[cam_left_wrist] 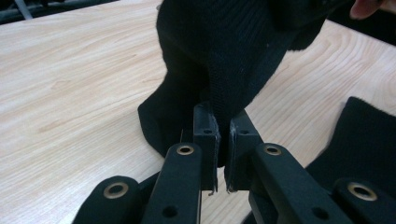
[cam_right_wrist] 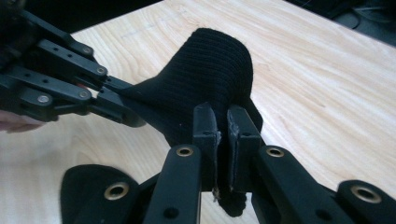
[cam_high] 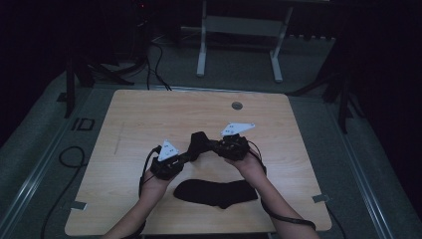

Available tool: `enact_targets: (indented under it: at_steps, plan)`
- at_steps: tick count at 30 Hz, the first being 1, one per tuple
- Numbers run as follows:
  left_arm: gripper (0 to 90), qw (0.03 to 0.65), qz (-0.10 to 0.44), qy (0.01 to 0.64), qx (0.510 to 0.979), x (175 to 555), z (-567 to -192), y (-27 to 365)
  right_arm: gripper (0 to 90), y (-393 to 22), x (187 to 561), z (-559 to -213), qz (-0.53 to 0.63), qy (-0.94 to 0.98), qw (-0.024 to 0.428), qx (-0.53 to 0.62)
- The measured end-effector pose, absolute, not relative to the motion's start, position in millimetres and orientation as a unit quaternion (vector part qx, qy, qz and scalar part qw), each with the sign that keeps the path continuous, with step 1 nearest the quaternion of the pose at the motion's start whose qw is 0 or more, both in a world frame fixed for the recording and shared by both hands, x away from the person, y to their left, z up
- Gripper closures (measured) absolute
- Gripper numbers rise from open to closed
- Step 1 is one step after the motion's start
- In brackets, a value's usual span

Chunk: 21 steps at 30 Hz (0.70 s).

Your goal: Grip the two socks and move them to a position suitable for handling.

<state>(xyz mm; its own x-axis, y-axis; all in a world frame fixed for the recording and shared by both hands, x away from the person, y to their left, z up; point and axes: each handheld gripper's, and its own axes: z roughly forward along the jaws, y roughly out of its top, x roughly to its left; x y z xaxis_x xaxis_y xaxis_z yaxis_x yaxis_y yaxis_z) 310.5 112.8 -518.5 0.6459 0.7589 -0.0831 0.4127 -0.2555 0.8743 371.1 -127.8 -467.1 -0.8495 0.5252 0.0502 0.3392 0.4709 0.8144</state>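
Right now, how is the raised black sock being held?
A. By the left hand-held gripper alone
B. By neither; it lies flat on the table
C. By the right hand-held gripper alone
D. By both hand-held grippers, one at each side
D: the raised black sock hangs between the left hand-held gripper and the right hand-held gripper, each with its jaws pinched on the fabric, while a second sock lies flat on the table.

A black sock [cam_right_wrist: 210, 74] of ribbed knit cloth, matt and slightly fuzzy, is stretched above a desk [cam_high: 149, 114] of pale, smooth wood-grain laminate. The fingers [cam_right_wrist: 205, 135] gripping it are matt black plastic with brass-coloured metal rivets and pale, frayed pads. A second sock [cam_high: 216, 193] of the same dull black cloth lies flat on the desk.
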Motion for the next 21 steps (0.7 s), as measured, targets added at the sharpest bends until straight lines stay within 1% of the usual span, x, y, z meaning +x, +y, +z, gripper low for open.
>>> enact_targets:
  at_steps: [2,3,4,6,8,9,10,12,13,14,18,20,21]
  plan:
    - [83.8,0.479,0.177,0.373,0.774,309.7,-518.8,111.9,83.8,-129.1,371.8,-468.4,0.445,0.853,0.099,0.255]
    - [81.6,0.479,0.175,0.373,0.776,310.1,-519.7,110.8,83.7,-130.0,372.0,-468.9,0.445,0.853,0.096,0.254]
    - [77.4,0.477,0.166,0.372,0.778,311.8,-521.4,109.8,83.8,-131.0,372.0,-469.0,0.445,0.853,0.094,0.257]
    - [62.6,0.459,0.158,0.386,0.784,317.2,-527.4,106.9,83.8,-132.7,372.2,-469.2,0.440,0.855,0.098,0.257]
    - [54.3,0.446,0.151,0.396,0.789,323.3,-535.0,105.5,83.8,-135.2,372.5,-470.3,0.433,0.857,0.100,0.261]
    - [52.4,0.437,0.158,0.398,0.791,325.7,-538.3,105.3,83.8,-136.9,372.8,-471.3,0.431,0.857,0.101,0.263]
    - [52.6,0.433,0.156,0.400,0.793,328.1,-540.8,105.5,83.8,-138.9,373.3,-472.5,0.429,0.857,0.101,0.266]
    - [56.6,0.426,0.160,0.402,0.795,332.4,-544.0,105.9,83.8,-143.2,374.5,-474.9,0.426,0.857,0.102,0.272]
    - [57.2,0.420,0.164,0.403,0.797,334.5,-544.8,106.1,83.7,-145.7,375.2,-475.8,0.425,0.857,0.102,0.274]
    - [60.2,0.418,0.165,0.405,0.796,336.9,-545.4,106.5,83.7,-147.9,375.8,-476.7,0.424,0.857,0.100,0.276]
    - [60.3,0.404,0.175,0.416,0.796,344.9,-547.3,106.7,83.7,-156.6,376.6,-481.3,0.413,0.857,0.112,0.286]
    - [65.5,0.403,0.174,0.415,0.797,345.4,-547.3,107.7,83.7,-159.8,377.2,-482.5,0.412,0.856,0.115,0.290]
    - [65.5,0.404,0.173,0.417,0.796,345.3,-547.8,108.7,83.7,-163.3,377.8,-483.6,0.412,0.853,0.115,0.298]
